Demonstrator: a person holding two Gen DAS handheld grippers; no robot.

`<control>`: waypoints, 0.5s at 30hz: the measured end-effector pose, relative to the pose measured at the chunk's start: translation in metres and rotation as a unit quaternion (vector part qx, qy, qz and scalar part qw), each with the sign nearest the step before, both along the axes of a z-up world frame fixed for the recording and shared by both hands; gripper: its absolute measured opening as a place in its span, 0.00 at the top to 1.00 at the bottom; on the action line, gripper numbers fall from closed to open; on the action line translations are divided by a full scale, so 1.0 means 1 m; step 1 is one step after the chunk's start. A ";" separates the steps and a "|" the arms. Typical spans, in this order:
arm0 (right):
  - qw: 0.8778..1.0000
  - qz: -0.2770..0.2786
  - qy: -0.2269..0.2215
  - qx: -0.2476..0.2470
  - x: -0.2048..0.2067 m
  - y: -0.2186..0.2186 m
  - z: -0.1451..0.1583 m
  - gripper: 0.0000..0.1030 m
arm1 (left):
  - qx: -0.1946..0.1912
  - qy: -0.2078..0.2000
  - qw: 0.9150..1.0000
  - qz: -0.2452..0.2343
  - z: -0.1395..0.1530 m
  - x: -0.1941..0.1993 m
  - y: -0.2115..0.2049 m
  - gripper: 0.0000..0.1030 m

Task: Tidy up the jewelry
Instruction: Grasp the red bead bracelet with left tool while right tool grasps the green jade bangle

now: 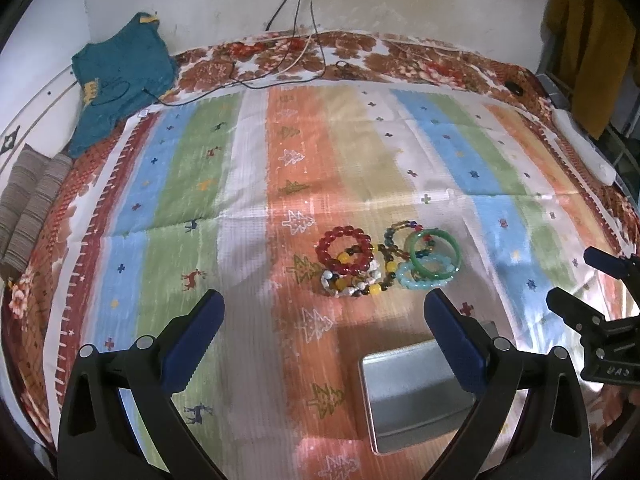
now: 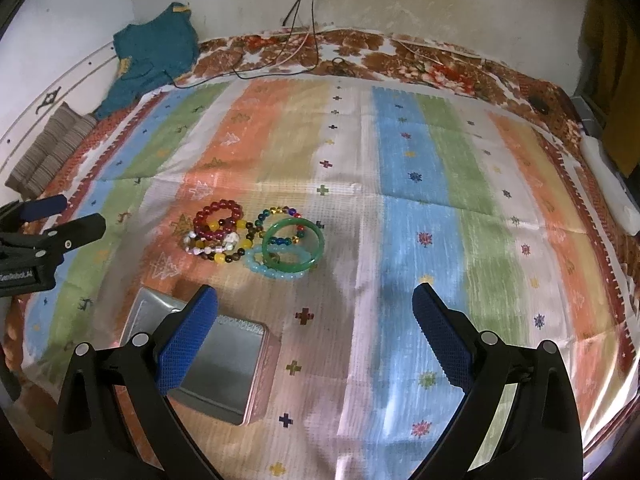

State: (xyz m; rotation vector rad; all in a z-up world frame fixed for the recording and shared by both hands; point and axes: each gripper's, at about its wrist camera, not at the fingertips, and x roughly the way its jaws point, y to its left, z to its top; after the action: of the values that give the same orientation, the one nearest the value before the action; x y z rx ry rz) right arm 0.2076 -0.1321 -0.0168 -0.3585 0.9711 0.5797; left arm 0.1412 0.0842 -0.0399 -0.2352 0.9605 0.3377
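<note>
- Striped cloth (image 1: 248, 168) in orange, green, blue and white bands, one sheet, covers most of a bed with a brown floral blanket (image 1: 360, 52) showing along its far edge.
- One teal knitted garment (image 1: 120, 76) lies at the far left corner, and one folded grey striped fabric (image 1: 28, 200) lies nearer along the left edge.
- One shallow square silver metal tin (image 2: 216, 364) sits open on the cloth, partly behind the left finger of the right claw (image 2: 316, 320) in the right wrist view, and partly behind the right finger of the left claw (image 1: 324, 320) in the left wrist view.
- Two claws are in view, both released with fingers spread wide and nothing between them; each hovers above the cloth.
- Five bracelets lie in one overlapping cluster just beyond the tin, ahead of both claws and touching neither:
- one green glassy bangle (image 2: 298, 244), on the cluster's right;
- one dark red bead bracelet (image 2: 218, 220), on its left;
- one white, yellow and brown mixed bead bracelet (image 2: 216, 250), nearest the tin;
- one multicoloured small-bead bracelet (image 2: 280, 214), at the far side;
- one pale blue bead bracelet (image 2: 272, 270), under the bangle's near edge.
</note>
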 end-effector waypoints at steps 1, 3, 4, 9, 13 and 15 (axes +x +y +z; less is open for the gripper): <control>1.000 0.001 0.001 -0.001 0.003 0.002 -0.001 0.04 | -0.001 0.003 1.000 0.001 -0.002 0.003 0.002 0.05; 1.000 -0.001 0.003 -0.002 0.007 0.003 -0.003 0.04 | -0.001 0.007 1.000 0.001 -0.004 0.008 0.004 0.05; 1.000 -0.002 0.004 -0.002 0.009 0.004 -0.003 0.04 | -0.001 0.010 1.000 0.000 -0.006 0.011 0.005 0.05; 1.000 -0.004 0.011 -0.006 0.020 0.008 -0.008 0.04 | 0.003 0.017 1.000 -0.004 -0.012 0.020 0.007 0.05; 1.000 -0.002 0.017 -0.014 0.026 0.013 -0.014 0.04 | 0.012 0.024 1.000 -0.002 -0.016 0.028 0.008 0.05; 1.000 -0.006 0.021 -0.016 0.030 0.014 -0.017 0.04 | 0.012 0.027 1.000 0.002 -0.018 0.030 0.011 0.05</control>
State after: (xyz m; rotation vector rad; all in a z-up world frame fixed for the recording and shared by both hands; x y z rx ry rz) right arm 0.2373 -0.1180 -0.0338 -0.3712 1.0231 0.5636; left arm 0.1716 0.0950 -0.0575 -0.2070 1.0086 0.3599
